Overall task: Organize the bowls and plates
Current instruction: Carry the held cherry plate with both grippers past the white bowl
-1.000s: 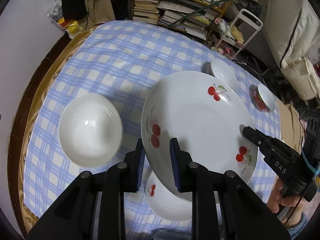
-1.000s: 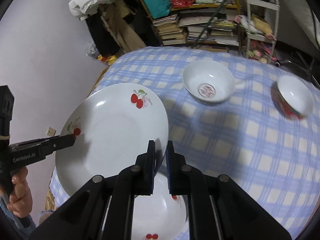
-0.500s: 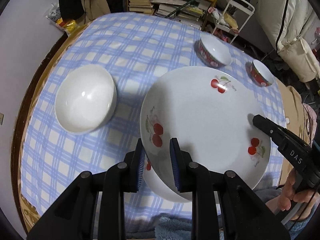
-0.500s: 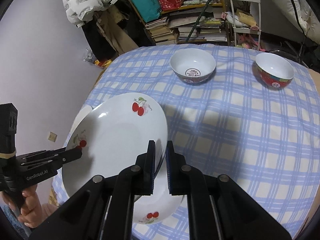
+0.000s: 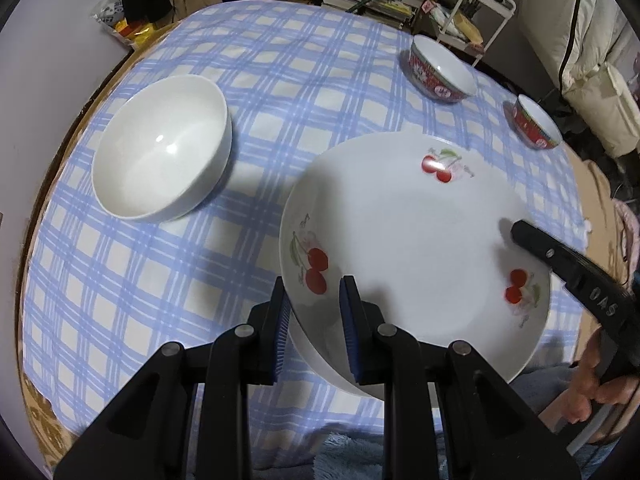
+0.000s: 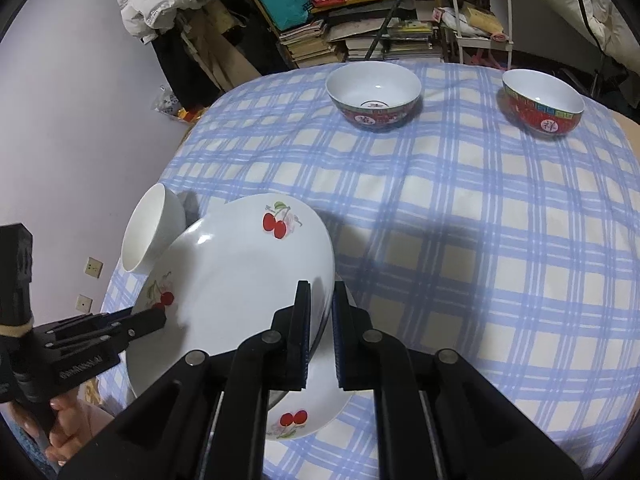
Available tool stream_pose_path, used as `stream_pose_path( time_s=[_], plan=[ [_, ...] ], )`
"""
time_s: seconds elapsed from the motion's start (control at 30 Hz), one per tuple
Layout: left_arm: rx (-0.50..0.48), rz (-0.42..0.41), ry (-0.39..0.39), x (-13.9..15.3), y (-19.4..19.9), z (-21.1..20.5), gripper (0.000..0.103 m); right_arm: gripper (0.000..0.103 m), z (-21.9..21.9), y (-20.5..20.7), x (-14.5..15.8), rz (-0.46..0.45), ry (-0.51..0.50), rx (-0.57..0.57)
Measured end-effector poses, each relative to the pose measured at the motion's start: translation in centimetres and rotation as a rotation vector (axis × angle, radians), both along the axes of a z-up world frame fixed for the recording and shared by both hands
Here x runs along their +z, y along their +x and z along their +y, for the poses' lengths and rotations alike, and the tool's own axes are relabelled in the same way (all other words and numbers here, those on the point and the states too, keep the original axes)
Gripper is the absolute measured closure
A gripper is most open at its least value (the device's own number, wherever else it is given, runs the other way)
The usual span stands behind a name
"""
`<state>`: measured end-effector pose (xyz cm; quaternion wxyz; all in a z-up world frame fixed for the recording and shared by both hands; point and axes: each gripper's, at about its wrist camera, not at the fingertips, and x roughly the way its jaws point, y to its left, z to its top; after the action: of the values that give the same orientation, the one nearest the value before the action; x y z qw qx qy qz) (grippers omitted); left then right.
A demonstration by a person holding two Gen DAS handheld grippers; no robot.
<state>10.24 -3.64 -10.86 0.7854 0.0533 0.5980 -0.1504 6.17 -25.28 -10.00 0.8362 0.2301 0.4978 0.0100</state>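
A white plate with red cherries point(image 5: 412, 240) hangs tilted just above the table, gripped at opposite rims. My left gripper point(image 5: 314, 292) is shut on its near-left rim, and my right gripper point(image 6: 322, 294) is shut on the other rim. Each gripper also shows in the other's view, as the right gripper point(image 5: 520, 234) and the left gripper point(image 6: 156, 318). Directly underneath lies a second cherry plate point(image 6: 304, 420) on the cloth, mostly hidden. A plain white bowl point(image 5: 160, 156) stands to the left. Two red-patterned bowls point(image 6: 374, 96) point(image 6: 542, 104) stand at the far side.
A blue checked tablecloth point(image 6: 480, 240) covers the round table; its wooden edge point(image 5: 60, 152) shows at the left. Behind the table are stacked books point(image 6: 360, 40) and a white trolley point(image 6: 480, 8). A person's hand point(image 5: 592, 384) holds each gripper handle.
Both grippers have carried the cherry plate down and toward the near edge. It now hangs close over the second plate. The bowls look farther off; the jaws have not changed.
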Motion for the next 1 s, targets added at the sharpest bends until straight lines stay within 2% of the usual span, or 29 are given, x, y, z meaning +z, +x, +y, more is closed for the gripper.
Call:
stream_pose_path(
  time_s=[1.0],
  plan=[
    [0.027,0.029,0.000,-1.3,-0.3,0.5,0.080,0.092,1.3,-0.3,-2.3,0.070,-0.036,0.019]
  ],
)
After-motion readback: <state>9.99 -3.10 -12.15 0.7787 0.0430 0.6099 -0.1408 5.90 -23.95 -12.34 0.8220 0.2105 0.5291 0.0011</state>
